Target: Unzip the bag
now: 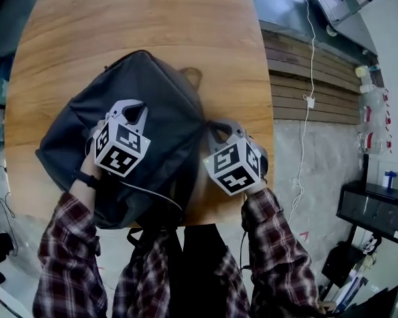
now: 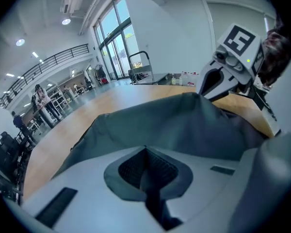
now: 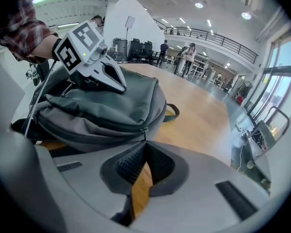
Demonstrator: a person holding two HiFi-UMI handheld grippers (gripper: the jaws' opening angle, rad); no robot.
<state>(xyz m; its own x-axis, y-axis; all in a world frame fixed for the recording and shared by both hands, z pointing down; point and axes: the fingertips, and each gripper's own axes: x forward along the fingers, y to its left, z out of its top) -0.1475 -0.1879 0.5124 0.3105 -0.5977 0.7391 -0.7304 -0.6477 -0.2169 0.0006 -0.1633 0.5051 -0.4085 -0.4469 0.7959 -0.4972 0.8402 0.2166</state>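
Fingers of R gripper pinching zip pull; L gripper clamping bag fabric. Lying flat on table, long axis near-far, handle end pointing away.

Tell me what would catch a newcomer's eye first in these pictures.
A dark grey fabric backpack lies on the round wooden table, toward its near edge. Two grippers with black-and-white marker cubes work on it: the left gripper sets shut jaws against the backpack's top, and the right gripper has its jaws shut on the small metal zipper pull at the backpack's side.
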